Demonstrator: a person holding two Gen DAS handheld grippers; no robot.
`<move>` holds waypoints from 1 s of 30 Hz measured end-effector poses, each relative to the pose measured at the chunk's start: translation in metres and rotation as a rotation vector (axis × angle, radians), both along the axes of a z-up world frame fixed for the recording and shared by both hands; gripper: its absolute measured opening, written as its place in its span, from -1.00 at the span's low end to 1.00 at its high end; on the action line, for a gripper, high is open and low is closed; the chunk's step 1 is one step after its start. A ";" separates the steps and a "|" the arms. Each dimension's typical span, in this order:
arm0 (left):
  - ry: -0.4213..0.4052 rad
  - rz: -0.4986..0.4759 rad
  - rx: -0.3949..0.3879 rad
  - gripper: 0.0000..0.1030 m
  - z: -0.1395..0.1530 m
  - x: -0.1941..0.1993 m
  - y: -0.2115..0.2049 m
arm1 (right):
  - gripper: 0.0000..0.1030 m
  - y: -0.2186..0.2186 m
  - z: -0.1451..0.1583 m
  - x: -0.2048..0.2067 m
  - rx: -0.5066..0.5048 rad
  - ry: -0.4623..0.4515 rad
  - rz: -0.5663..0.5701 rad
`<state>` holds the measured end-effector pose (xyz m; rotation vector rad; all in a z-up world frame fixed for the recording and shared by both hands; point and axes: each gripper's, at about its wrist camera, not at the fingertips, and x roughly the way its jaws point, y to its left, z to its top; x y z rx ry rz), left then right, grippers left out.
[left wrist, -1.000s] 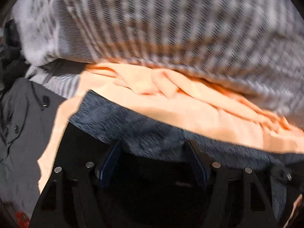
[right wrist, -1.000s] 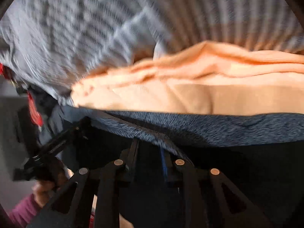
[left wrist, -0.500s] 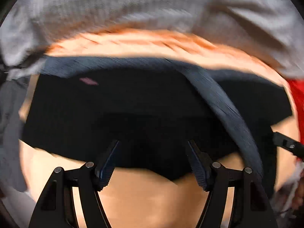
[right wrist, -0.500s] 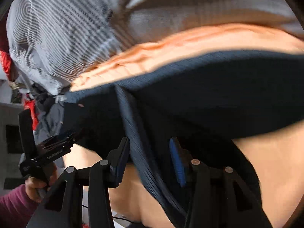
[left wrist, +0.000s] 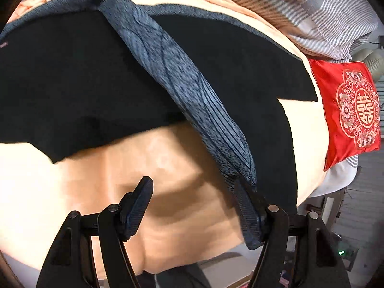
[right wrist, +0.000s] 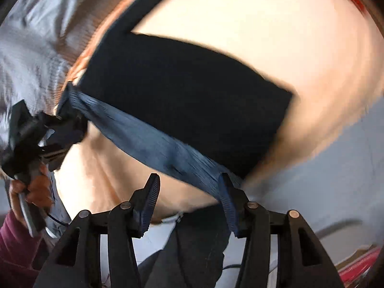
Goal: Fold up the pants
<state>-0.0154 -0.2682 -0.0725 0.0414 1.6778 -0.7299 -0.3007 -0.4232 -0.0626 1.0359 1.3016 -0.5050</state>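
Observation:
Black pants [left wrist: 72, 84] [right wrist: 182, 100] lie spread on a peach bed sheet [left wrist: 144, 168]. Their blue-grey ribbed waistband [left wrist: 172, 72] [right wrist: 148, 141] is pulled out as a taut strip. In the left wrist view the strip ends against the right finger of my left gripper [left wrist: 192, 181]. Its jaws stand wide with only sheet between them. In the right wrist view the strip runs from my left gripper [right wrist: 28, 134] to the right finger of my right gripper [right wrist: 189, 176]. The right jaws are opening, and nothing lies between the pads.
A striped grey duvet [left wrist: 331, 19] [right wrist: 31, 48] is bunched along the far side of the bed. A red embroidered cushion [left wrist: 352, 110] lies to the right. A hand [right wrist: 31, 192] in a maroon sleeve holds the left gripper. Dark cloth [right wrist: 199, 240] hangs below the bed edge, over grey floor [right wrist: 336, 168].
Both grippers swung away from the duvet toward the bed's near edge, bringing the pants along. The right jaws went from nearly shut on the waistband to wide apart. The left jaws kept their width.

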 end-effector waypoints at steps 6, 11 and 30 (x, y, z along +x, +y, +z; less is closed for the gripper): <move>0.004 -0.010 0.000 0.39 -0.016 0.002 0.000 | 0.06 0.006 -0.032 -0.031 0.018 -0.050 -0.060; 0.027 0.012 -0.001 0.39 -0.017 -0.006 -0.001 | 0.06 0.000 -0.041 -0.033 0.009 -0.078 -0.094; 0.060 0.079 0.035 0.40 -0.021 -0.026 -0.041 | -0.94 -0.046 -0.019 0.003 0.352 -0.219 -0.023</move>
